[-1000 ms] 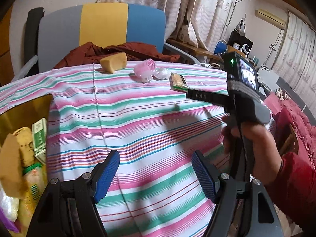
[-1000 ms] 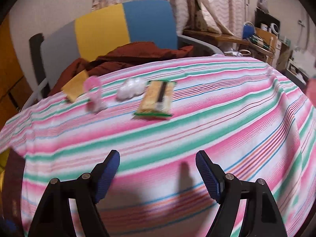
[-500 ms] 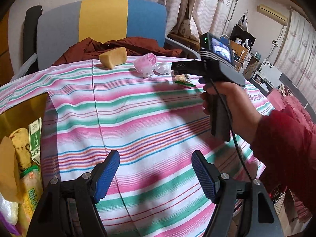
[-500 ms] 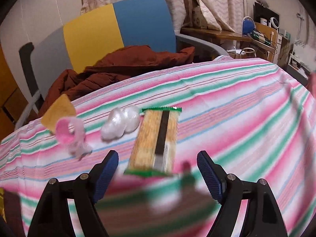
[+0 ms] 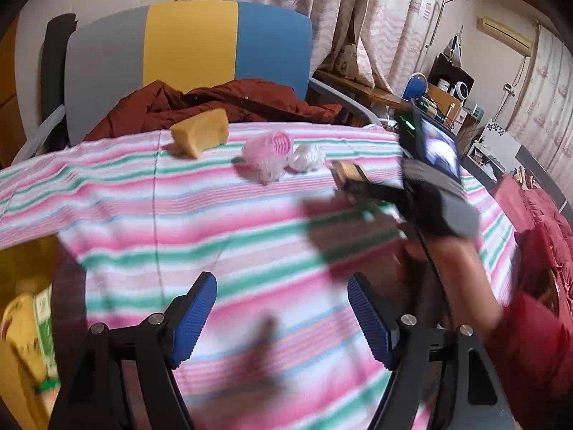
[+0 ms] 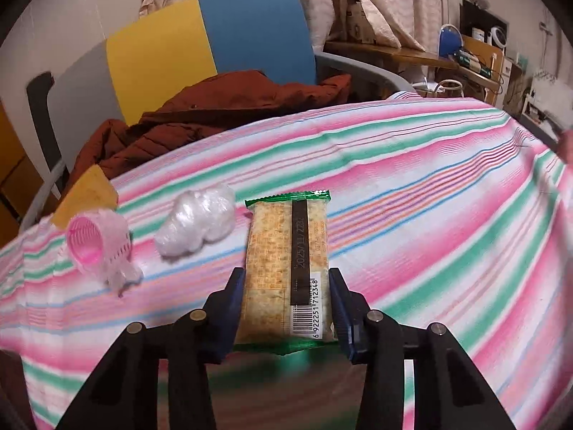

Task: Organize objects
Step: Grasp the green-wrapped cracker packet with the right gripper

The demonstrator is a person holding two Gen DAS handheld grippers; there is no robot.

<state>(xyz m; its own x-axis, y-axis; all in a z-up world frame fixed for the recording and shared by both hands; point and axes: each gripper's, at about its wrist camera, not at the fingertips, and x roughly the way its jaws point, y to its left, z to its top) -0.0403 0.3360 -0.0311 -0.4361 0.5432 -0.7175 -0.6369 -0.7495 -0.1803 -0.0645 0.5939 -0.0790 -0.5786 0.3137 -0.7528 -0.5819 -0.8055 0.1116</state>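
Note:
A green-edged cracker packet (image 6: pixel 288 272) lies on the striped tablecloth (image 6: pixel 429 193). My right gripper (image 6: pixel 286 304) is shut on its near end, one blue pad against each long side. In the left wrist view the right gripper's body (image 5: pixel 426 193) covers most of the packet (image 5: pixel 349 170). A pink hair roller (image 6: pixel 95 242), a white plastic wad (image 6: pixel 197 224) and a yellow sponge (image 6: pixel 86 193) lie left of the packet. My left gripper (image 5: pixel 283 313) is open and empty above the near cloth.
A gold bin (image 5: pixel 25 322) with several packets stands at the table's left edge. A grey, yellow and blue chair (image 5: pixel 189 43) with a brown jacket (image 5: pixel 229 102) stands behind the table. A cluttered desk (image 6: pixel 465 57) is at the back right.
My right gripper moved forward over the cracker packet and closed on it. The left gripper shifted slightly and stayed open.

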